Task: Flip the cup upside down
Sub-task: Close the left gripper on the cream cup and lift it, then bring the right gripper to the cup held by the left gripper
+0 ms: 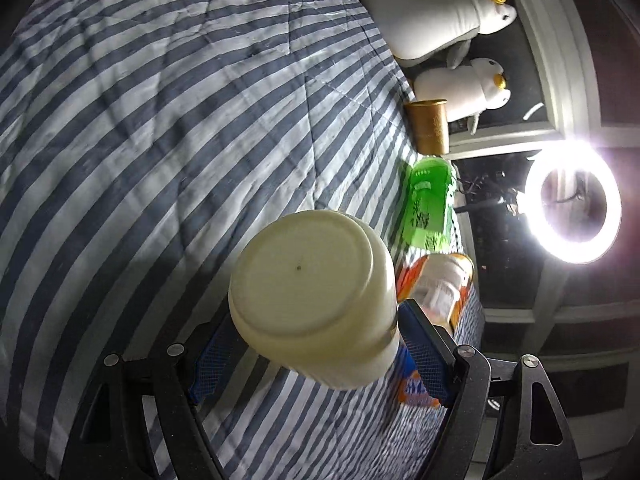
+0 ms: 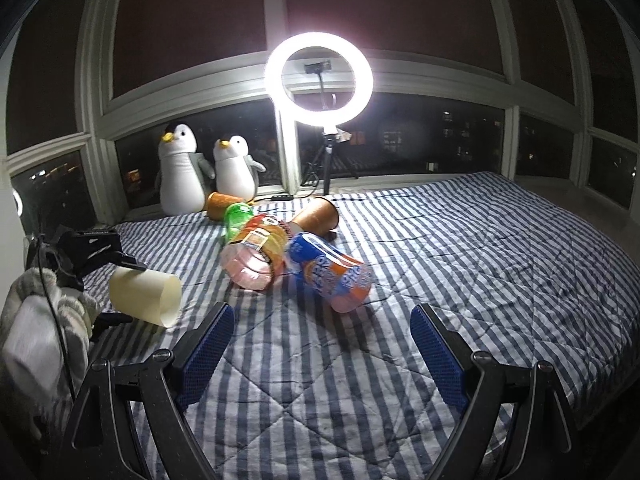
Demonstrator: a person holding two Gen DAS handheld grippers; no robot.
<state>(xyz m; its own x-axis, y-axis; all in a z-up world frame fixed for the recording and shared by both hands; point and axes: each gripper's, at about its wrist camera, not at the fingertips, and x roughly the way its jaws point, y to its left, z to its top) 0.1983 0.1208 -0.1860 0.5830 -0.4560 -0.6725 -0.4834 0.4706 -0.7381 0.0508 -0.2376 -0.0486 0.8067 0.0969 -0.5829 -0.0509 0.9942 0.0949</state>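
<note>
My left gripper (image 1: 316, 344) is shut on a cream plastic cup (image 1: 312, 288), held on its side above the striped bed cover with its base toward the camera. In the right wrist view the same cup (image 2: 146, 298) lies horizontal in the left gripper (image 2: 124, 292) at the left, mouth to the right. My right gripper (image 2: 322, 344) is open and empty above the bed cover, its blue pads wide apart.
Several cups lie on the striped cover (image 2: 480, 248): a blue-orange one (image 2: 332, 276), a pink-orange one (image 2: 254, 256), a green one (image 2: 236, 216), two copper ones (image 2: 316, 216). Two plush penguins (image 2: 182, 172) and a bright ring light (image 2: 319, 74) stand by the window.
</note>
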